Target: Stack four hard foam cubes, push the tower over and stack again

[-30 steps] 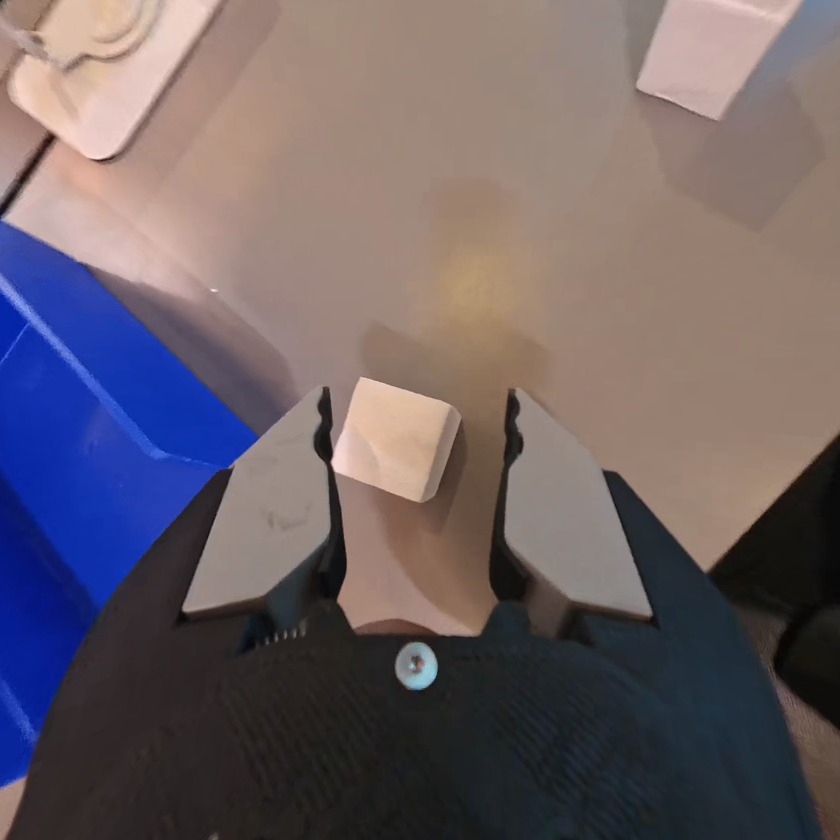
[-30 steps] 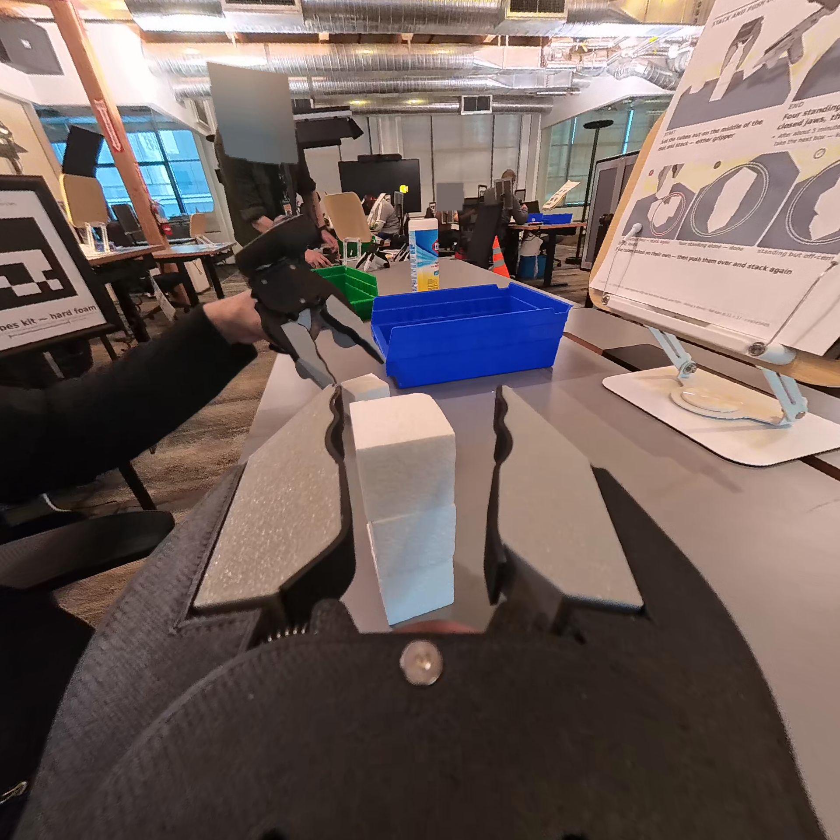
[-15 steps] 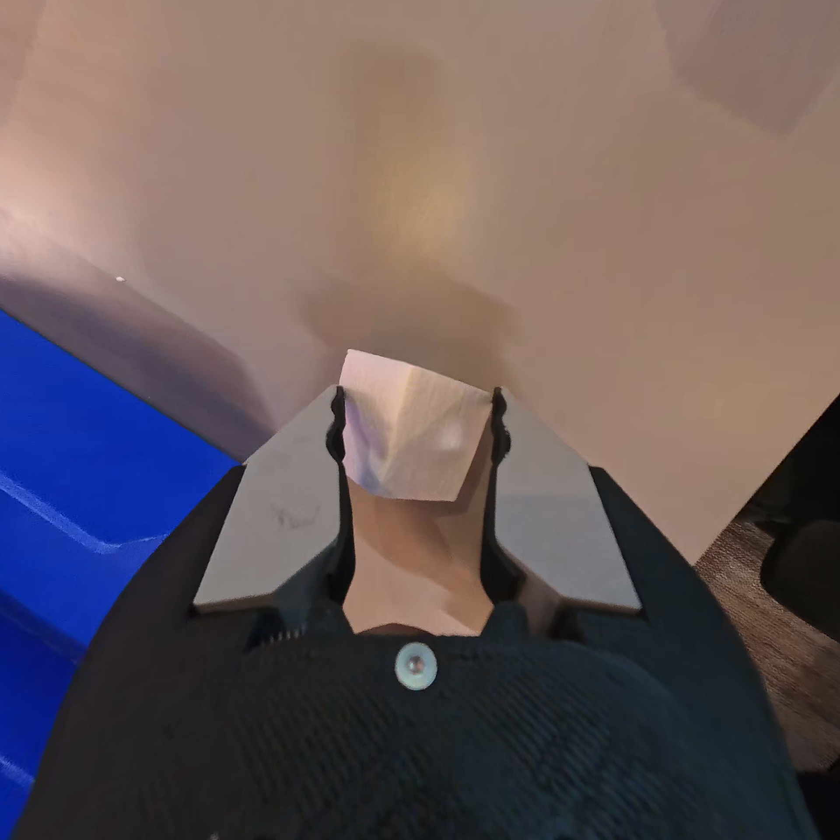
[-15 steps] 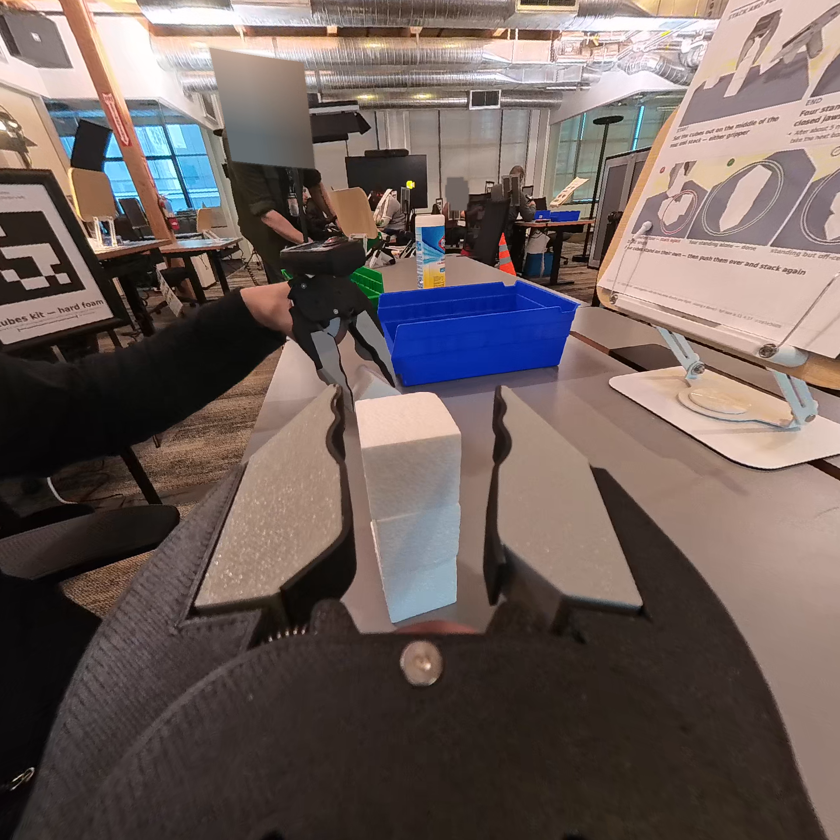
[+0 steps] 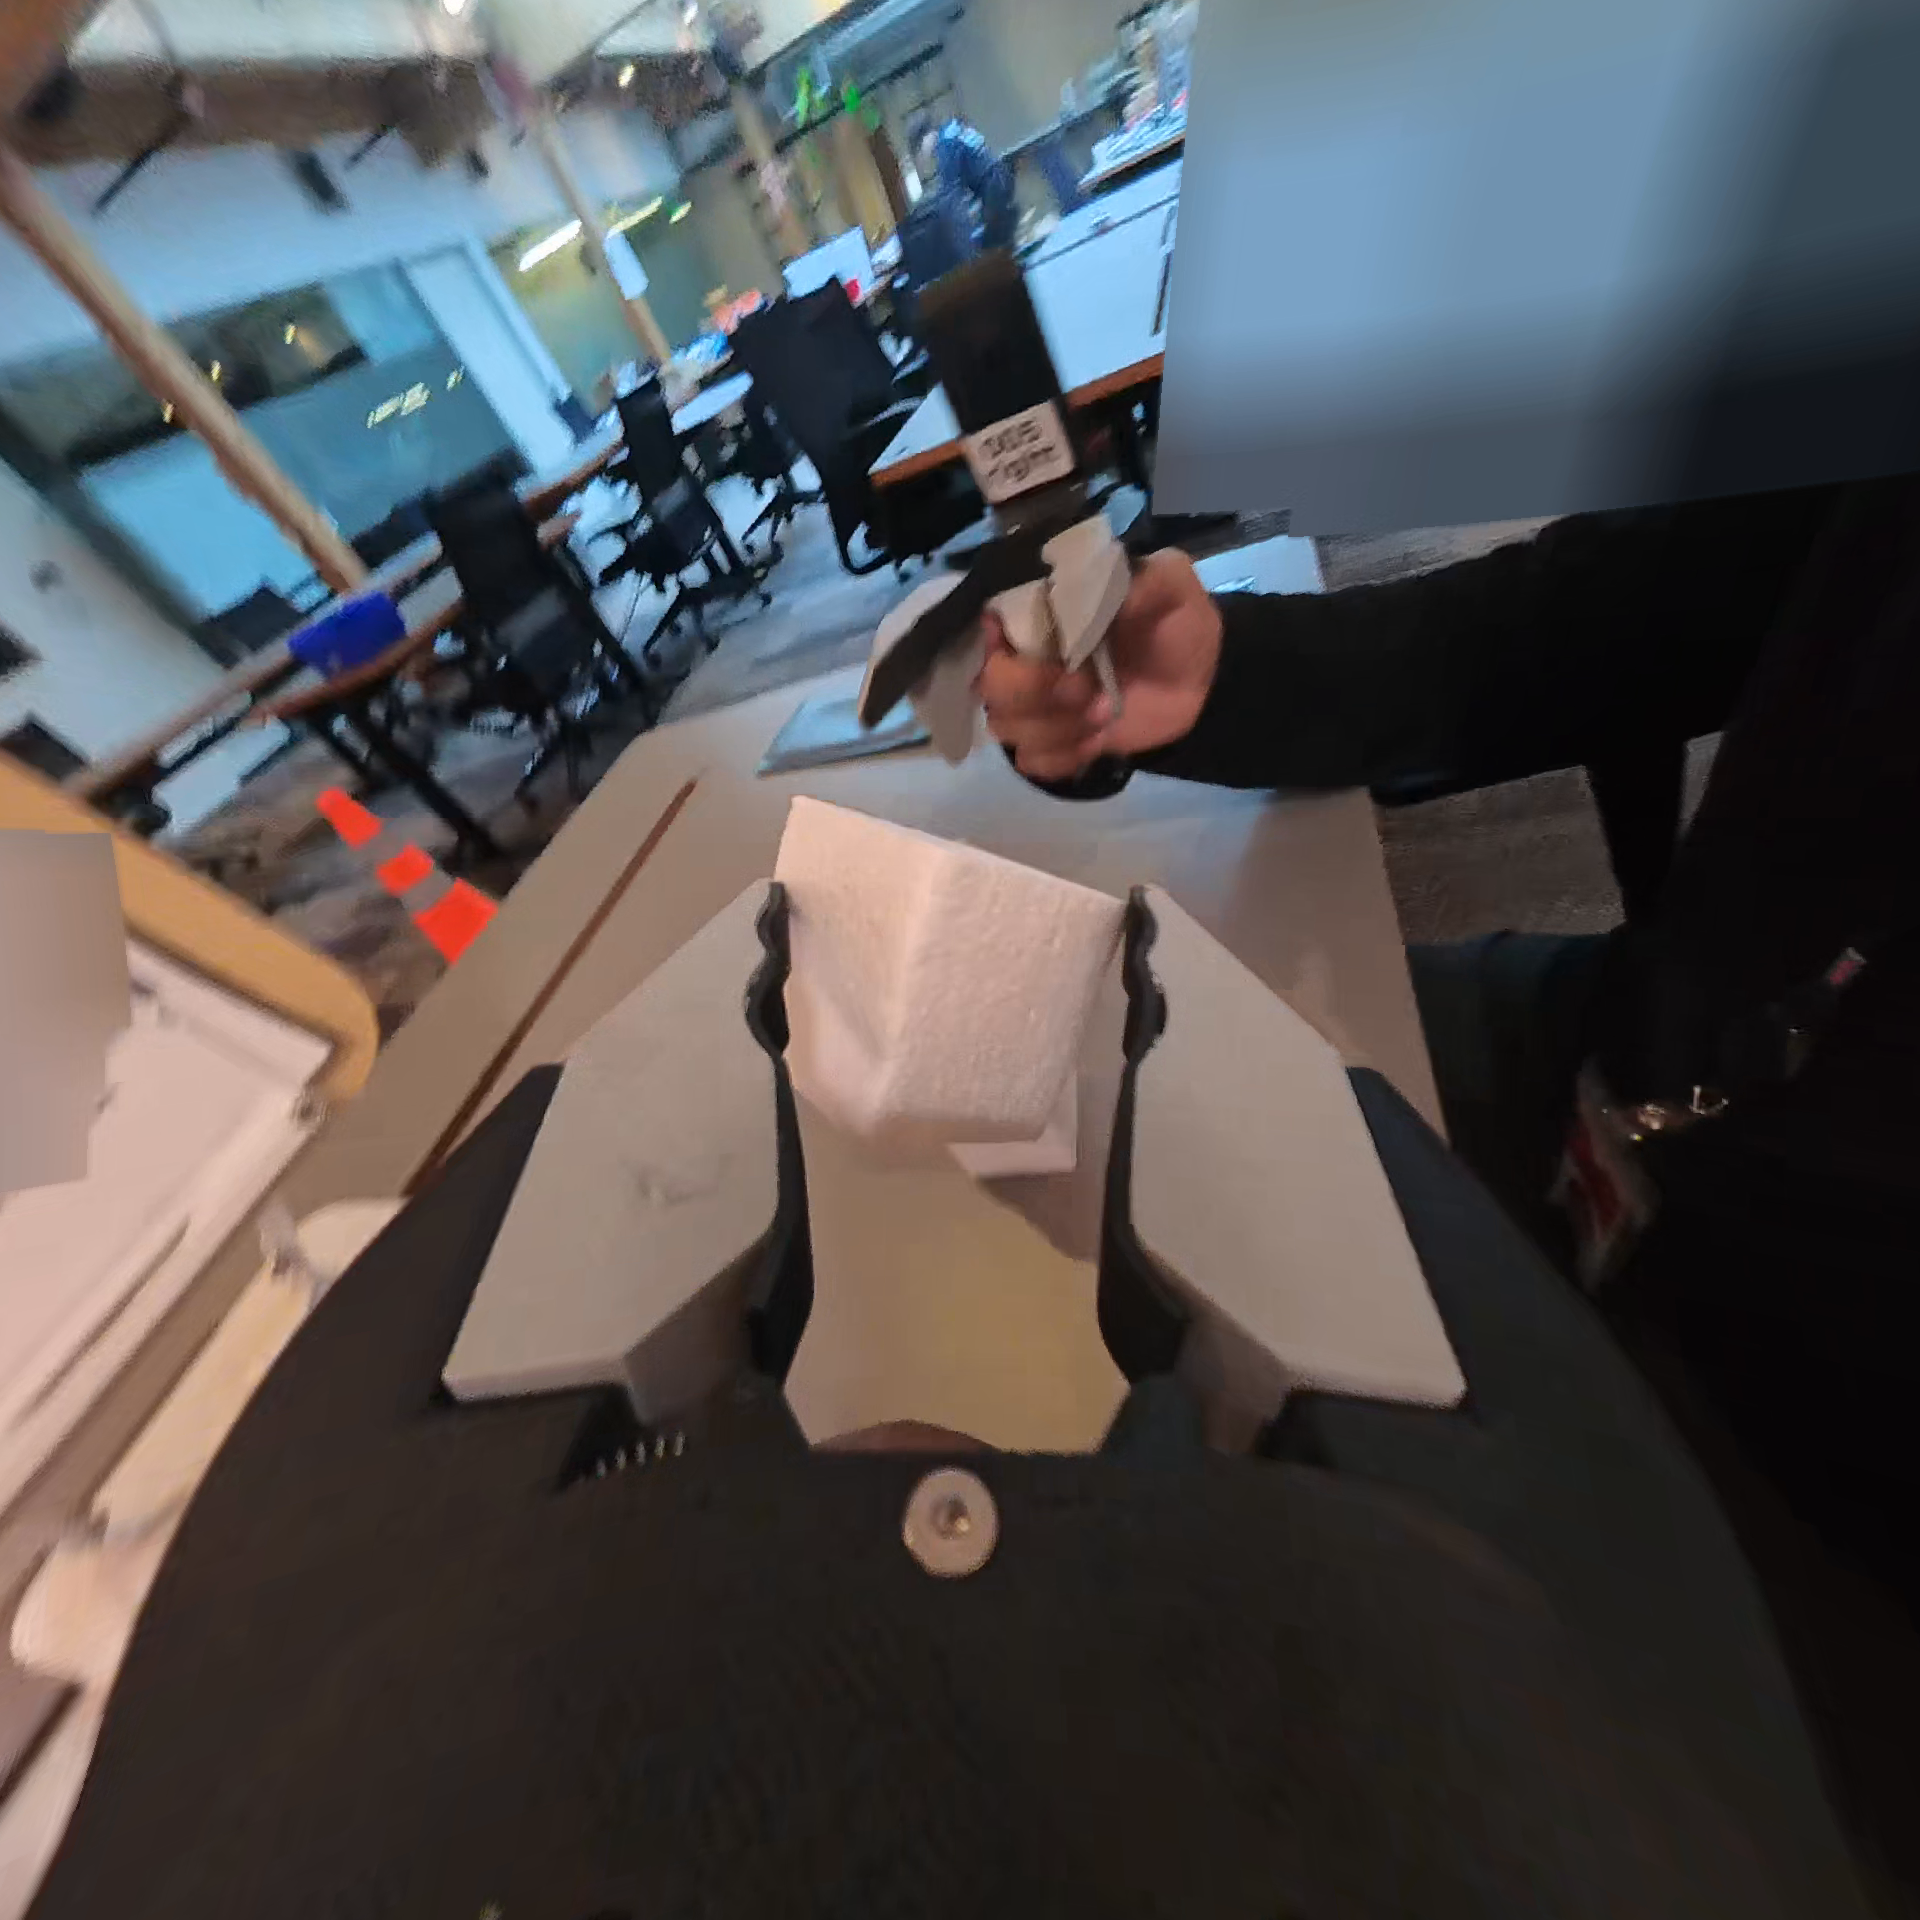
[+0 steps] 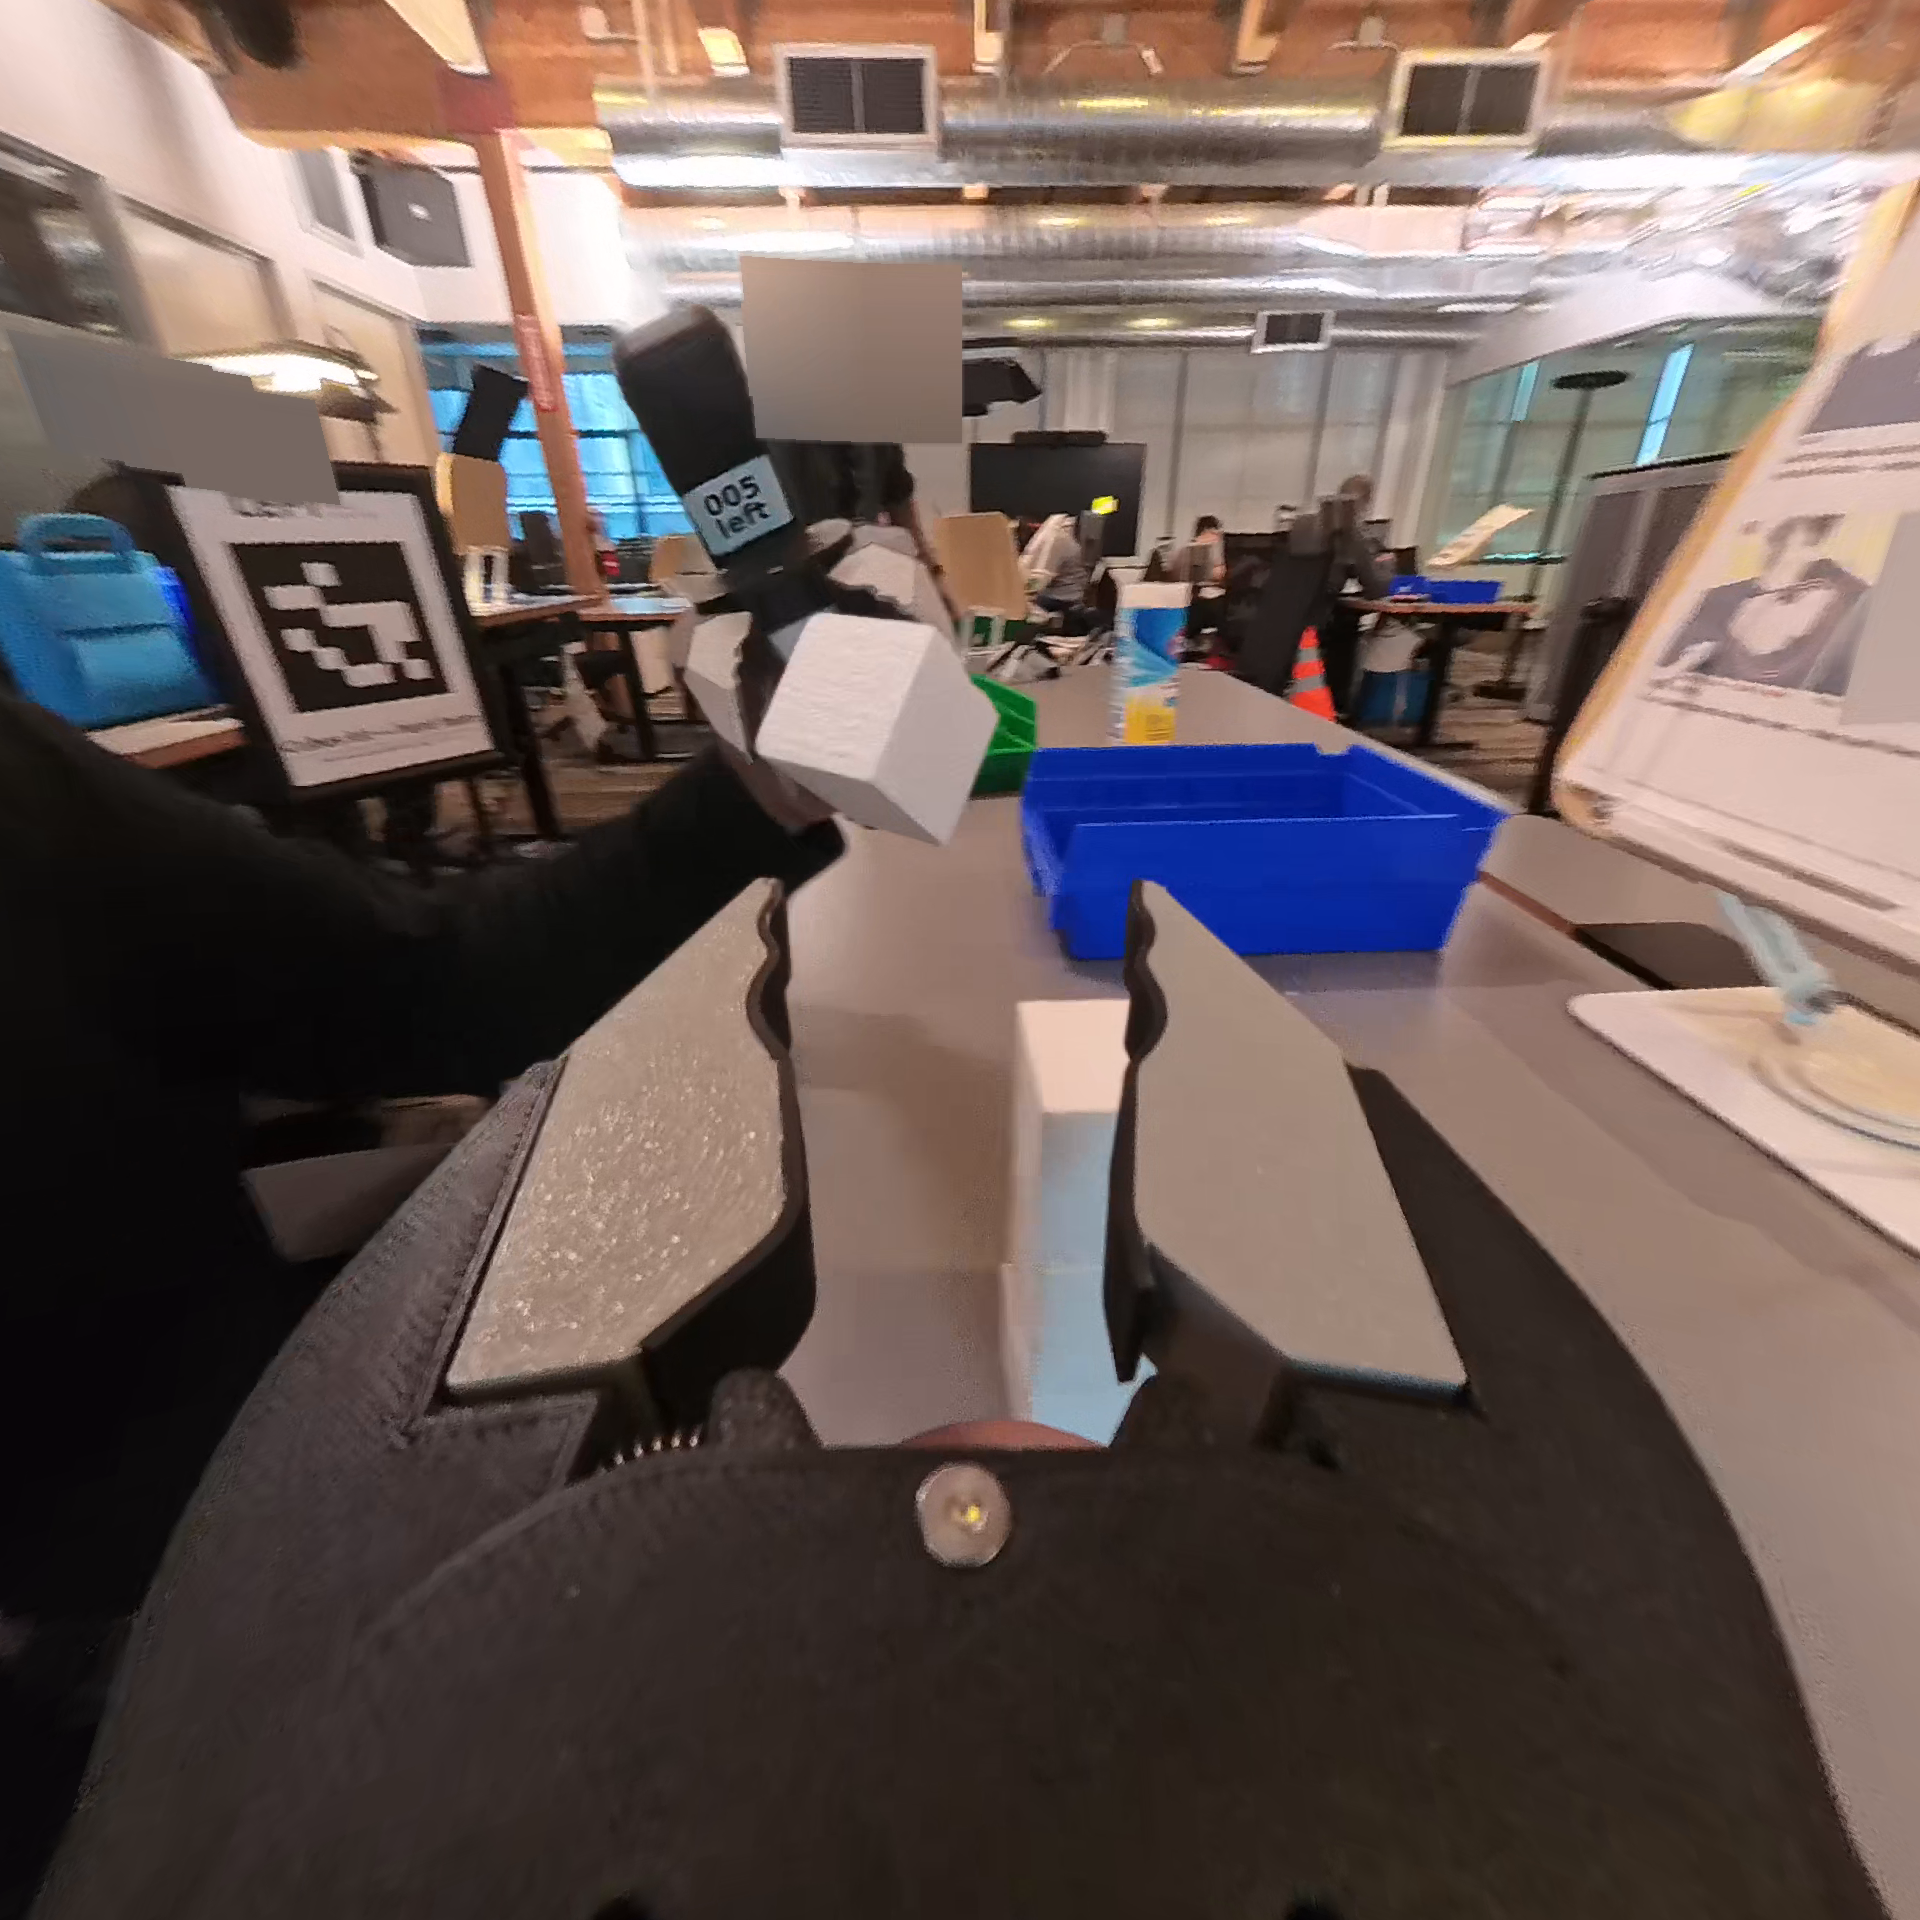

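My left gripper (image 5: 951, 914) is shut on a white hard foam cube (image 5: 935, 997) and holds it tilted in the air. Just below it the top of the white cube stack (image 5: 1023, 1155) shows. In the right wrist view the held cube (image 6: 873, 727) hangs up and to the left of the stack (image 6: 1065, 1070), which stands on the grey table (image 6: 1455, 1049), partly hidden behind my right finger. My right gripper (image 6: 951, 935) is open and empty, just left of the stack. It also shows far off in the left wrist view (image 5: 920, 727).
A blue bin (image 6: 1247, 842) stands behind the stack, with a green bin (image 6: 1003, 727) and a canister (image 6: 1148, 665) farther back. An instruction sheet on a stand (image 6: 1766, 644) with a white base (image 6: 1714, 1081) is at the right. A marker sign (image 6: 353, 623) is at the left. Spacing between my two grippers at the tips: around 12 cm.
My left gripper closed on the cube, lifted it off the table and swung it up towards the stack. My right gripper shifted left, off the stack it straddled.
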